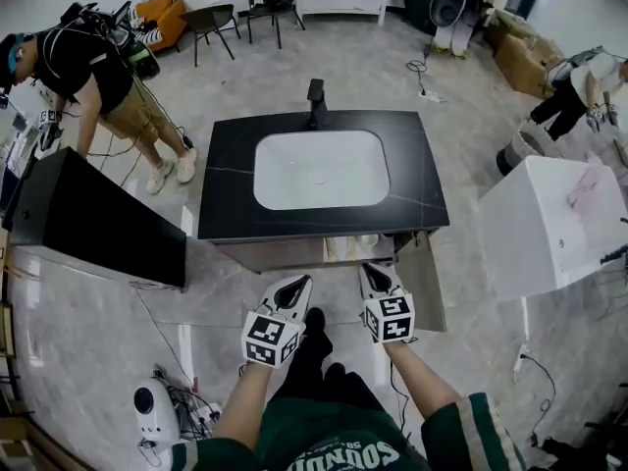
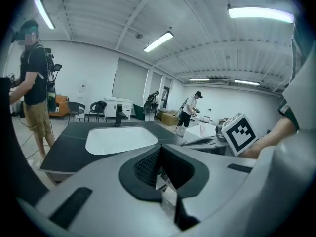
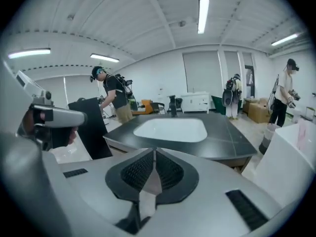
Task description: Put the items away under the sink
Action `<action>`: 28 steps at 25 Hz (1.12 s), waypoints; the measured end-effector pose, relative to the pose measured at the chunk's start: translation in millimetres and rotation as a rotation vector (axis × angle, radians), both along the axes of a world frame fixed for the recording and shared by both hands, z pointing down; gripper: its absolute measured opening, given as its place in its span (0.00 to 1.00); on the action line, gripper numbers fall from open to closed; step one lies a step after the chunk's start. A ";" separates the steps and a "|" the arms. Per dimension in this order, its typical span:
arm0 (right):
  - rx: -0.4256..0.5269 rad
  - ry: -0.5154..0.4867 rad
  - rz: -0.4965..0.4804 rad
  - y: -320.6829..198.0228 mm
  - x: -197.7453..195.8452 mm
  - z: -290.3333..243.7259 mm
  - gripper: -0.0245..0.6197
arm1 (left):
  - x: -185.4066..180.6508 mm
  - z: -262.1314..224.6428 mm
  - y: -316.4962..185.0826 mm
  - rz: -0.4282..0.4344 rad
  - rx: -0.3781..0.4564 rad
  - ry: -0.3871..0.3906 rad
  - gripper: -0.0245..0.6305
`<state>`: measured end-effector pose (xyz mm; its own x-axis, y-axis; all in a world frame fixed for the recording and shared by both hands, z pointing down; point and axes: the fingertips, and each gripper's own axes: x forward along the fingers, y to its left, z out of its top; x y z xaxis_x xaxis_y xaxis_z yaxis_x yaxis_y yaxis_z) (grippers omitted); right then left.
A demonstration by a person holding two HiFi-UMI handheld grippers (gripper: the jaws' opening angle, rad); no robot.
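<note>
We hold the left gripper [image 1: 297,285] and the right gripper [image 1: 372,273] at lower centre of the head view, each clenched with nothing between its jaws. Pale items [image 1: 353,248] lie in the open cabinet under the white sink [image 1: 321,170], just above the right gripper, beside the swung-out door [image 1: 425,283].

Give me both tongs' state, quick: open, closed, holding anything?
Left tongs: closed, nothing held.
Right tongs: closed, nothing held.
</note>
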<state>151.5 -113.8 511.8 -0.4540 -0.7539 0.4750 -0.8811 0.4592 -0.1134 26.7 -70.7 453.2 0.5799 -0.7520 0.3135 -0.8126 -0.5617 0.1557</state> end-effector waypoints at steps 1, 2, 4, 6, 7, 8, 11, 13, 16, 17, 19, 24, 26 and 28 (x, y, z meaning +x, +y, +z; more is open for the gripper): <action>0.023 -0.002 -0.009 8.2 -3.3 -19.5 0.11 | 0.9 -12.0 8.5 -0.003 -0.001 0.005 0.05; 0.037 0.003 -0.014 20.1 -4.0 -36.5 0.11 | 3.3 -22.2 20.5 -0.002 -0.011 0.014 0.05; 0.050 0.015 -0.013 46.5 -1.2 -66.1 0.11 | 8.1 -40.0 45.9 0.000 -0.028 0.023 0.05; 0.068 0.016 -0.010 65.0 0.8 -89.5 0.11 | 9.6 -55.2 60.2 -0.002 -0.024 0.019 0.05; 0.075 0.016 -0.011 71.7 1.7 -97.5 0.11 | 11.4 -61.7 63.8 0.002 -0.017 0.017 0.05; 0.081 0.017 -0.013 78.0 2.9 -103.4 0.10 | 14.6 -67.3 66.9 0.010 -0.008 0.016 0.05; 0.097 0.004 -0.008 96.4 6.2 -115.2 0.10 | 23.4 -76.9 79.8 0.040 0.011 0.008 0.05; 0.107 -0.011 0.003 107.1 6.9 -121.4 0.10 | 26.0 -79.6 89.0 0.056 0.012 0.004 0.05; 0.117 -0.009 0.011 115.9 9.1 -125.1 0.10 | 30.5 -80.1 95.9 0.072 0.016 0.004 0.05; 0.118 -0.007 0.011 118.6 9.7 -124.8 0.10 | 31.5 -79.1 97.3 0.074 0.015 0.005 0.05; 0.114 -0.002 0.010 124.4 11.6 -122.3 0.10 | 33.5 -77.2 99.6 0.077 0.010 0.008 0.05; 0.097 0.014 0.011 130.6 22.3 -114.1 0.10 | 41.3 -75.9 100.3 0.081 0.003 0.009 0.05; 0.092 0.015 0.013 131.4 24.1 -111.4 0.10 | 41.4 -72.8 100.5 0.082 -0.003 0.006 0.05; 0.090 0.013 0.013 131.7 24.0 -110.0 0.10 | 40.8 -70.2 100.7 0.082 -0.008 0.004 0.05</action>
